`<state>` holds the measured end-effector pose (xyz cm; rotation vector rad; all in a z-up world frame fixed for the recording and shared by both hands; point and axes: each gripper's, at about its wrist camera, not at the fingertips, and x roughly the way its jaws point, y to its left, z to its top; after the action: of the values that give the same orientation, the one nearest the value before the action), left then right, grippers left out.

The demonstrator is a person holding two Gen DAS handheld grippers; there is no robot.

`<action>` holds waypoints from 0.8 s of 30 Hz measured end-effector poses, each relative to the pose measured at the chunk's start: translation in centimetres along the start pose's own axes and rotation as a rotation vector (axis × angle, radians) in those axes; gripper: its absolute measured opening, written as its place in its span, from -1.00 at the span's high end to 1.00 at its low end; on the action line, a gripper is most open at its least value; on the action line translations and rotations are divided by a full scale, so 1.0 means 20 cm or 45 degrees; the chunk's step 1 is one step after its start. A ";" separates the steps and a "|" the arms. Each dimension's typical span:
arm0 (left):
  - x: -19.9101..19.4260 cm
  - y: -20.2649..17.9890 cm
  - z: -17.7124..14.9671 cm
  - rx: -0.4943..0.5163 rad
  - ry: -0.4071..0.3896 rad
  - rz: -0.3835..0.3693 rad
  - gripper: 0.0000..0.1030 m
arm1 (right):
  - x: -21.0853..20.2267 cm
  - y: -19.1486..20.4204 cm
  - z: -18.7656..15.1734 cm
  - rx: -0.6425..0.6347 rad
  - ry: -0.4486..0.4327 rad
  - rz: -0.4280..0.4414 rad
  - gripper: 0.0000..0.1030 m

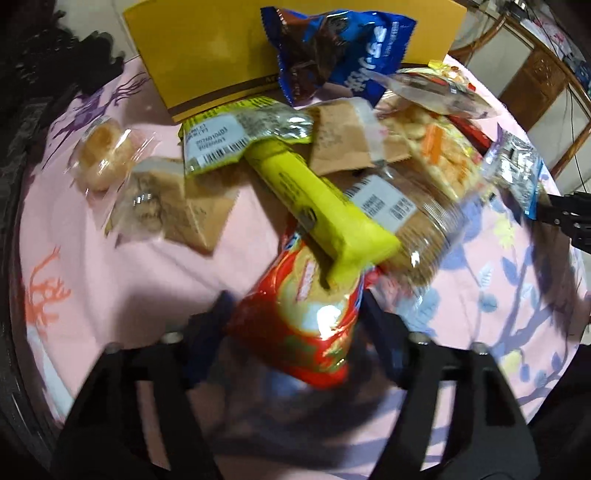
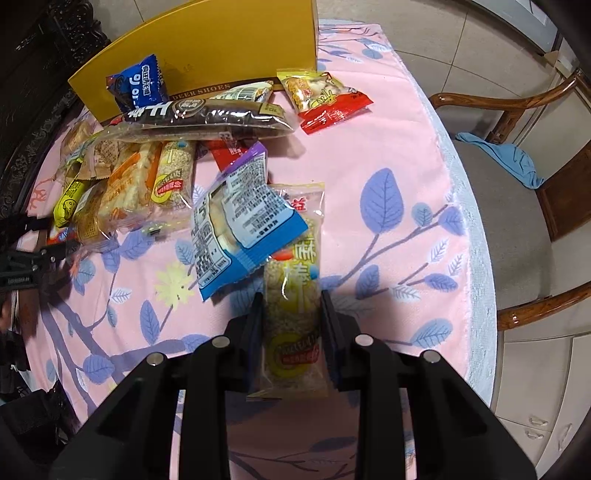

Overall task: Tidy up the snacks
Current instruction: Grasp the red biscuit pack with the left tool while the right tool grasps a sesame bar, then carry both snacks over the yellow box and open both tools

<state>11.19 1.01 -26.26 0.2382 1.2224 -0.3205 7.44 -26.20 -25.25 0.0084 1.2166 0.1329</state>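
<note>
We have the right gripper point(image 2: 291, 328) clenched on the clear-wrapped sesame grain bar point(image 2: 291, 325), pulling it clear of the pile. Left gripper point(image 1: 295, 325) straddles the glossy red biscuit pack point(image 1: 299, 317); blurred, so probably gripping it.

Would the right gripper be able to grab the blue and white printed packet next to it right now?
Probably not: the right gripper has its jaws shut on a clear-wrapped sesame bar. The blue and white printed packet lies partly over that bar.

A home: flowered tablecloth point(image 2: 388, 155), wooden chair point(image 2: 535, 177), tiled floor point(image 2: 424, 33).
</note>
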 end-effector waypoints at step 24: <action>-0.48 -0.06 -0.25 -0.317 -0.246 -0.031 0.18 | -0.37 0.17 -0.04 -0.034 -0.202 0.051 0.44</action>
<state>3.30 2.68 -18.77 -0.0226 1.0622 -0.2048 3.74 -23.77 -18.30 0.0196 1.0569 0.1802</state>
